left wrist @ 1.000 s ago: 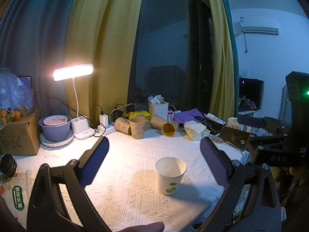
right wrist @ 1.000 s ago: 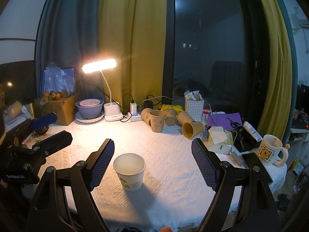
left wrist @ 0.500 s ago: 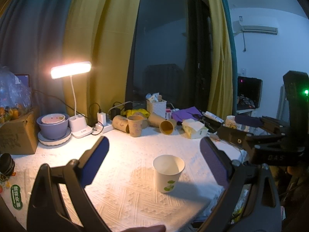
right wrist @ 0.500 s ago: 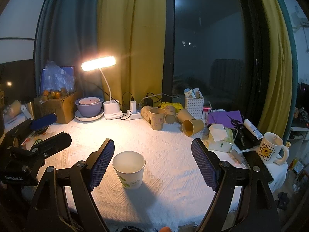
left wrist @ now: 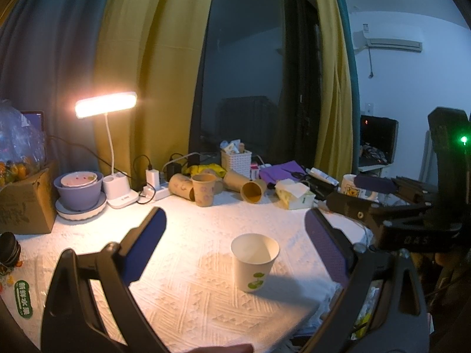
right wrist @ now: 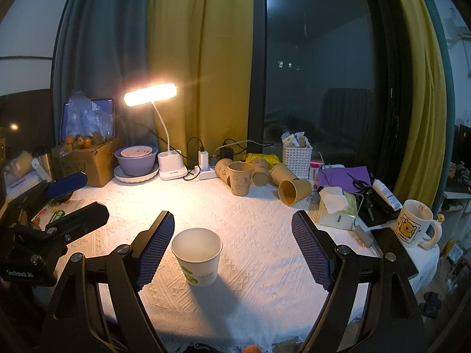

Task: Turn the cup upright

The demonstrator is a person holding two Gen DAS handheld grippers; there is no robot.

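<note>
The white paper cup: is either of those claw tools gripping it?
No. The white paper cup stands upright on the tablecloth, untouched; left gripper and right gripper are both open, holding nothing.

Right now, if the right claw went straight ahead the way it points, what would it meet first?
Probably the white paper cup, upright just inside the left finger of the open right claw. Depth is unclear, so it may only brush that finger.

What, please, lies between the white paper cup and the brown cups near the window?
Only bare white tablecloth separates the white paper cup from the brown cups; the right wrist view shows it best.
</note>
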